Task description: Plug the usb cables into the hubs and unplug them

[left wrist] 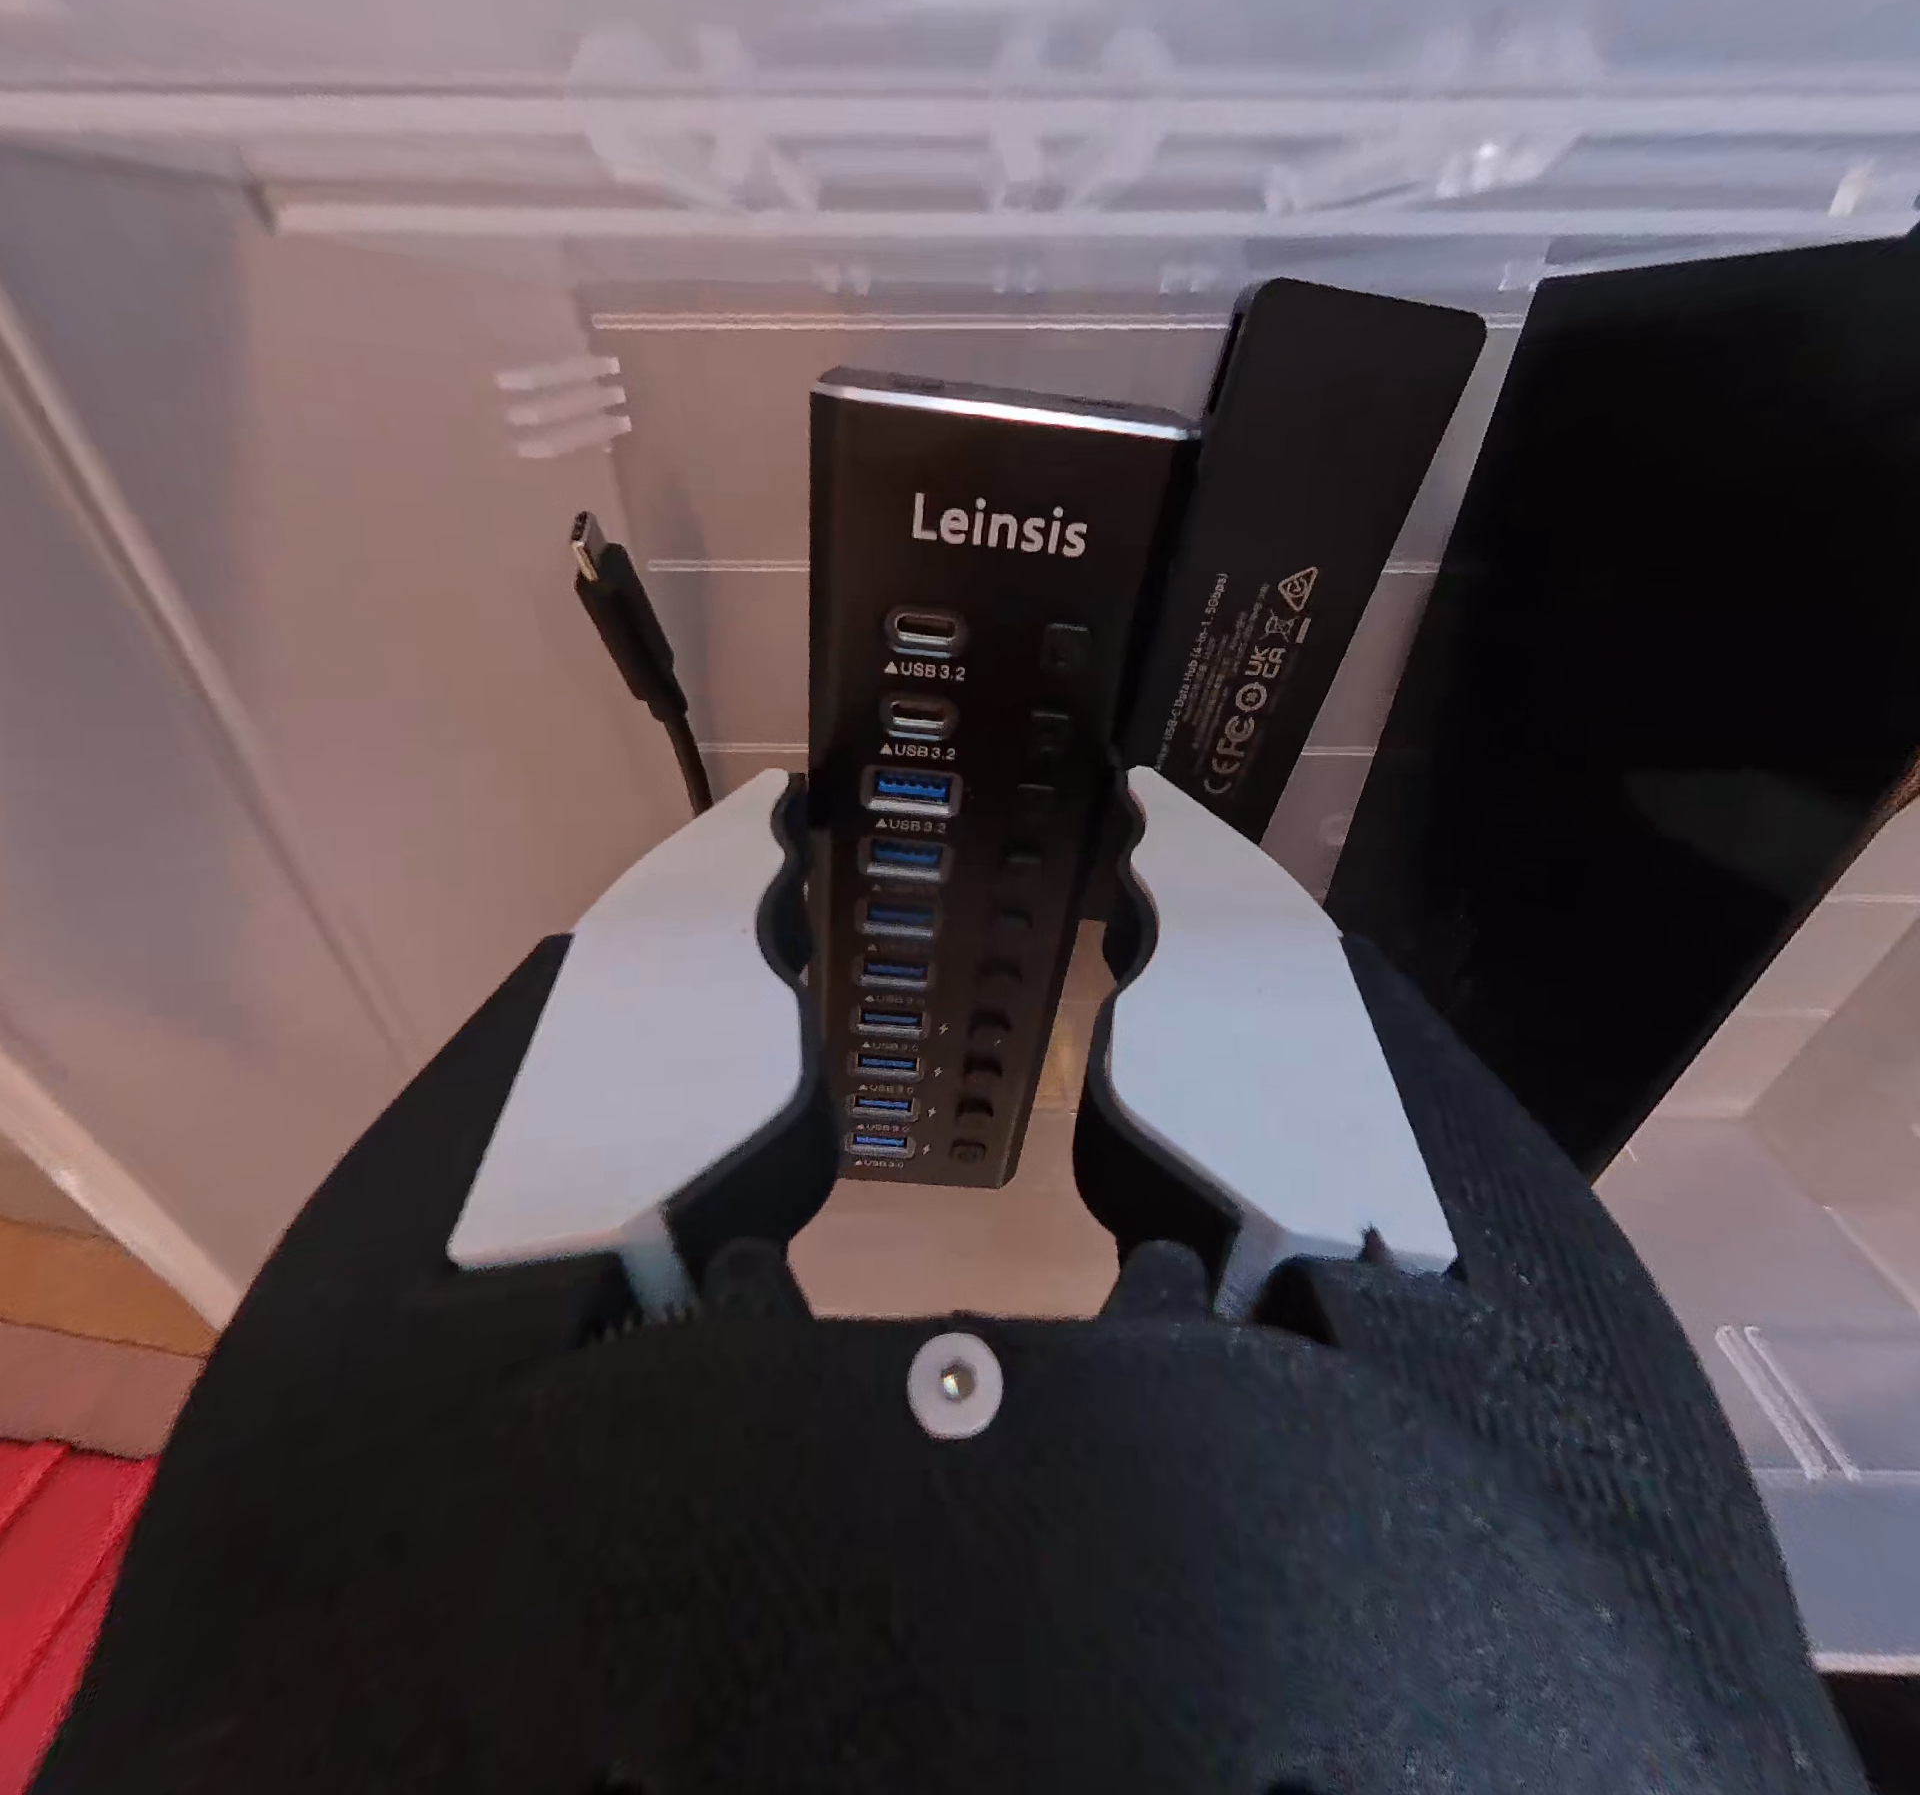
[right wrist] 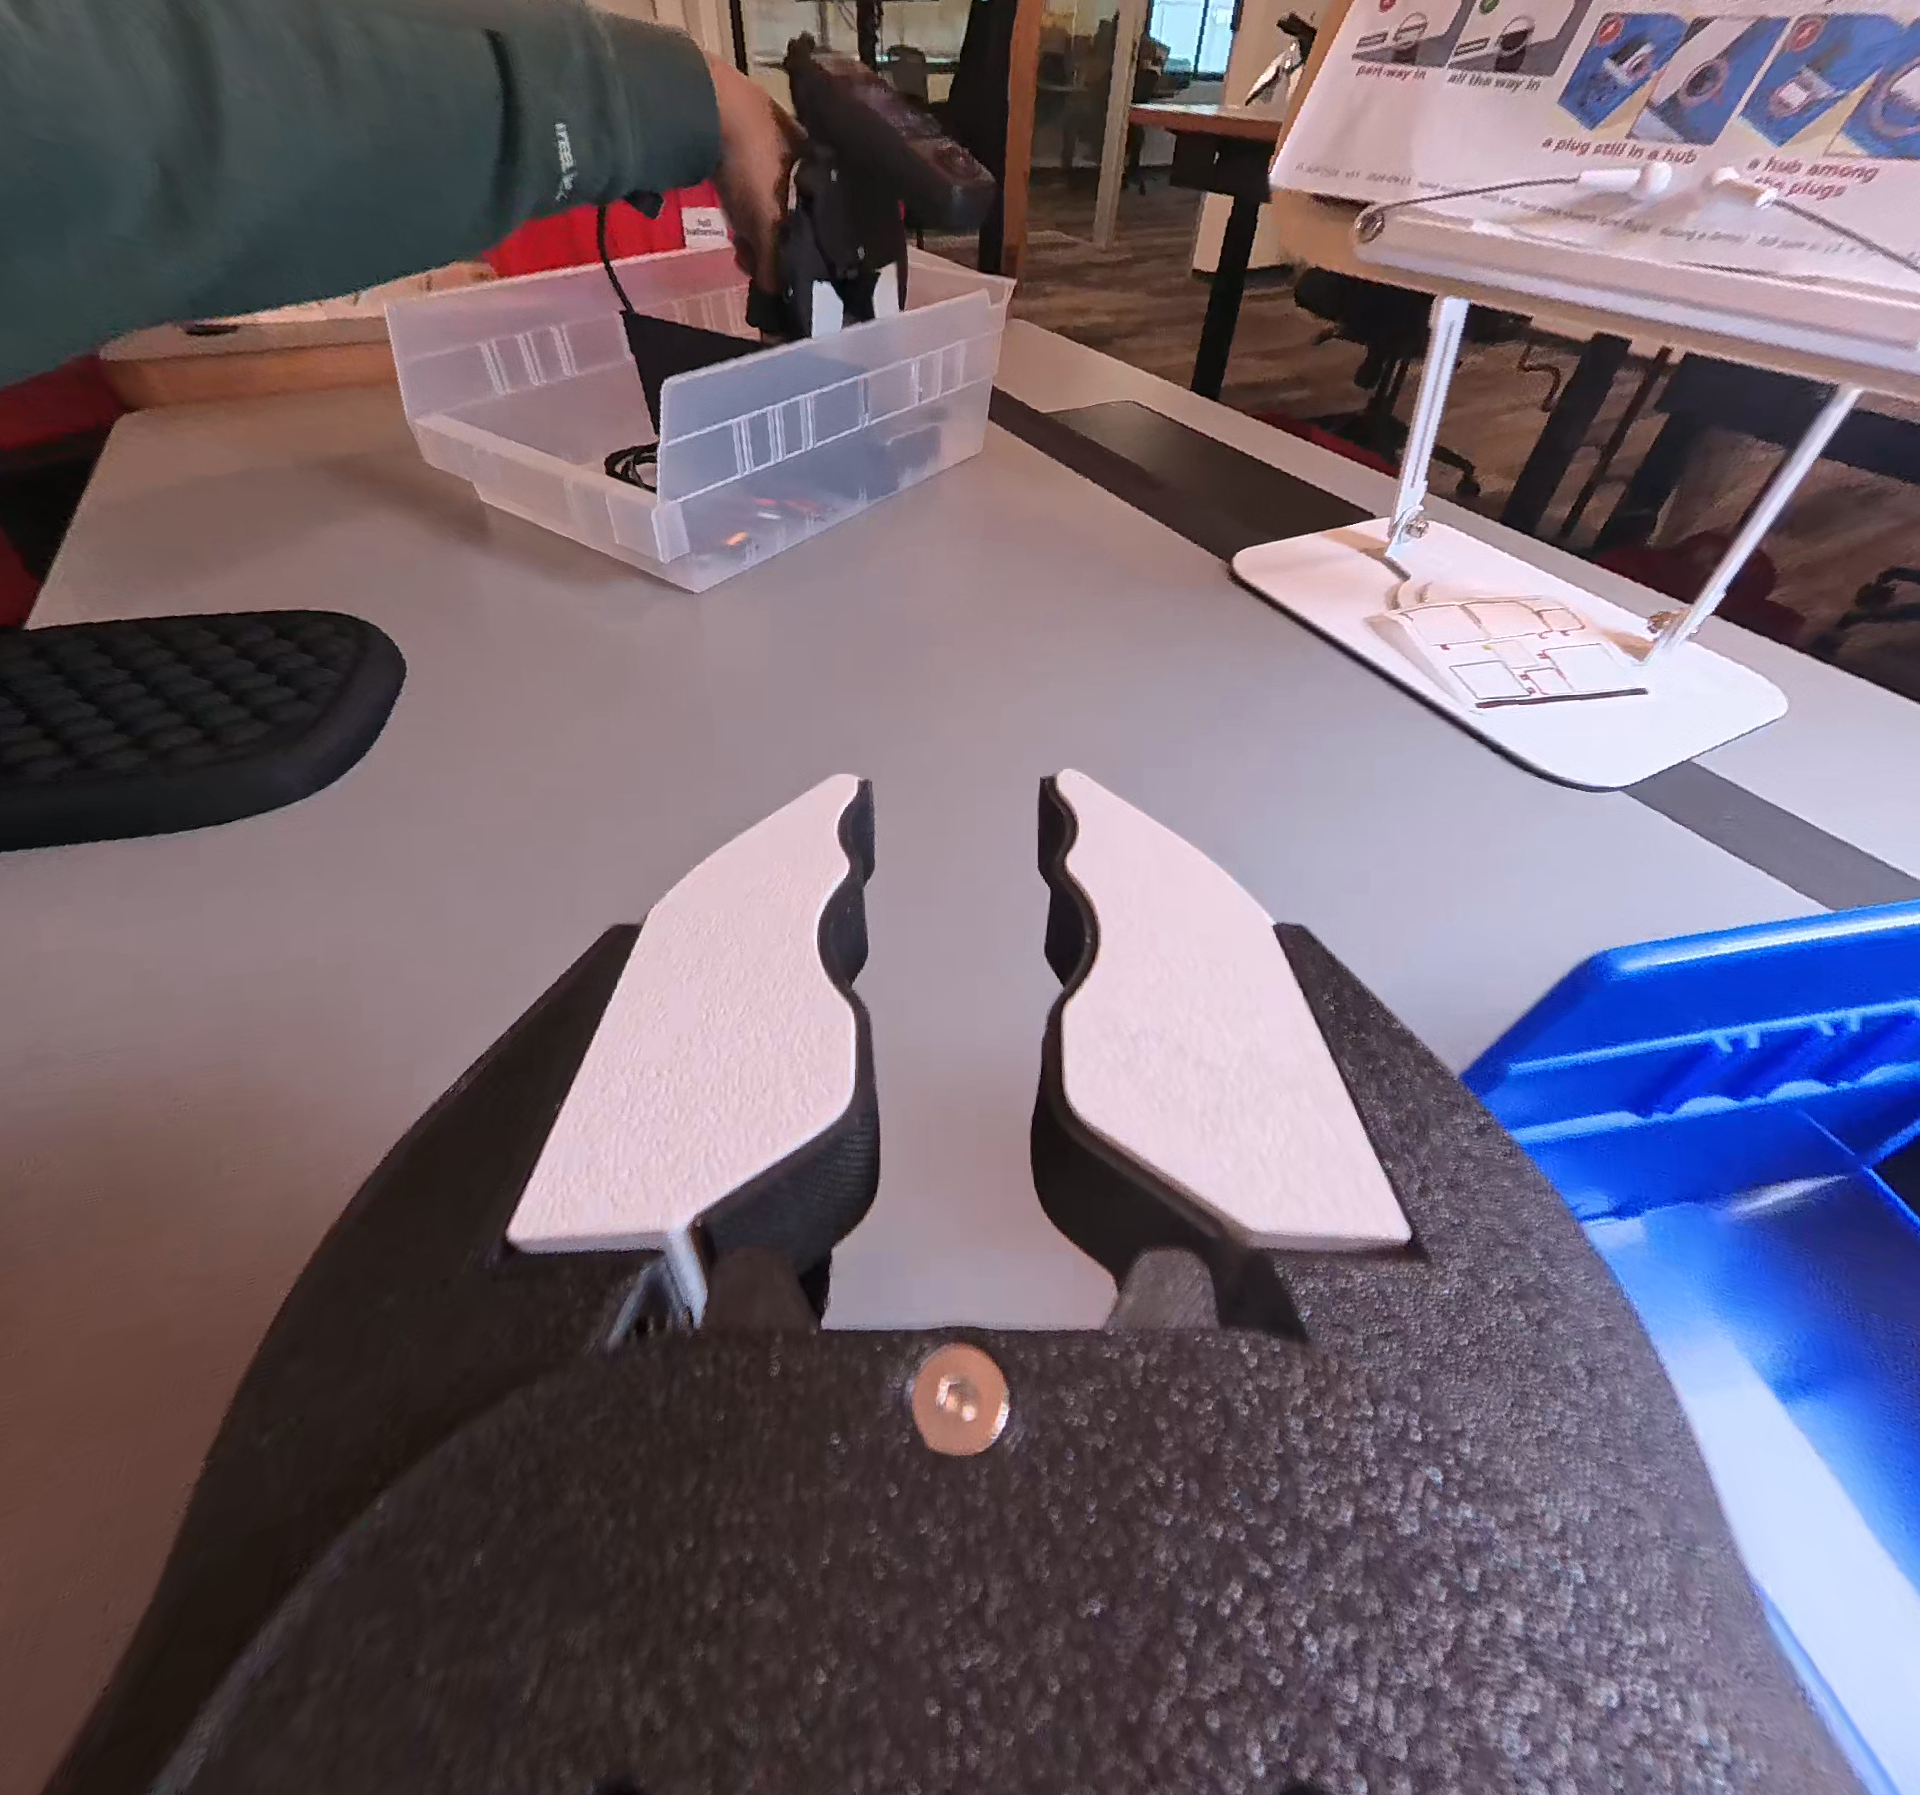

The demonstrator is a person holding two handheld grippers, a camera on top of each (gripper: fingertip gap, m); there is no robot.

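Observation:
In the left wrist view a long black USB hub (left wrist: 966, 540) with a column of ports stands on end inside a clear plastic bin (left wrist: 935, 135). My left gripper (left wrist: 956, 800) is shut on its two long sides, about midway along it. A black cable with a bare USB-C plug (left wrist: 613, 602) rises just left of the hub. A second black hub (left wrist: 1309, 550) leans against its right side. My right gripper (right wrist: 956, 789) is open and empty over the grey table (right wrist: 935, 654). The right wrist view shows the left gripper (right wrist: 842, 291) reaching down into the clear bin (right wrist: 831, 415).
A large flat black slab (left wrist: 1662, 654) stands at the bin's right. A blue bin (right wrist: 1714, 1070) sits close right of my right gripper. A black wrist rest (right wrist: 177, 717) lies left. A white stand (right wrist: 1507, 665) holding an instruction sheet is far right. A person's green sleeve (right wrist: 312, 104) reaches across.

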